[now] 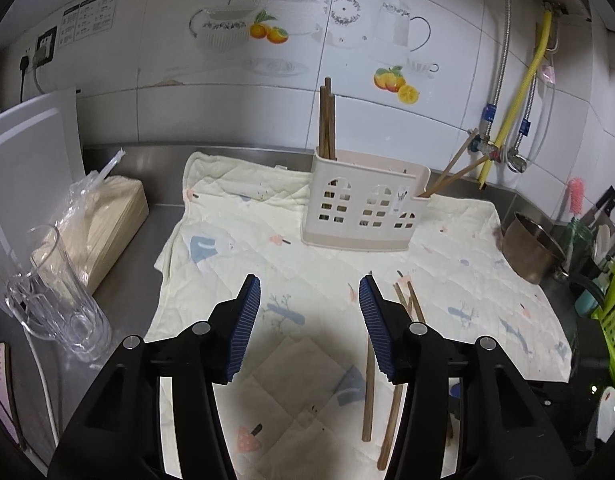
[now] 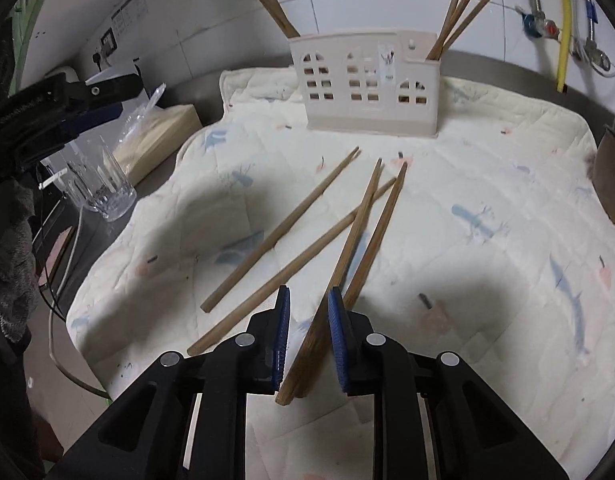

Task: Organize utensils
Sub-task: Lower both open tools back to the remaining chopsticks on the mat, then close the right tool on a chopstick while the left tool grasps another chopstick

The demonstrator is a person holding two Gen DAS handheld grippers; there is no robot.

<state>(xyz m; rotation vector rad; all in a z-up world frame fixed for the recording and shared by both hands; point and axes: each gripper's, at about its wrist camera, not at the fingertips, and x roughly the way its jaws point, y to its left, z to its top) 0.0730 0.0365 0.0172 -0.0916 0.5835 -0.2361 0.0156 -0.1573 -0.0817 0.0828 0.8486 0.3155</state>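
We see a steel worktop carrying a quilted cloth, a glass mug, a tissue pack and a pot.

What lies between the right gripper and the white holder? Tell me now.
Four loose chopsticks on the cloth, in the right wrist view; one reaches between the jaws of the right gripper. Near the holder, bare cloth.

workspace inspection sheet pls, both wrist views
surface: steel counter under a cream quilted printed cloth
job's things: cream plastic cut-out utensil holder with brown wooden chopsticks at both ends; four loose wooden chopsticks on the cloth
clutter: clear glass mug, metal pot
grippers: left tool open, empty; right tool straddles two chopstick ends, pads not pressing
cables: white cord at counter's left edge
surroundings: white tiled wall, yellow hose
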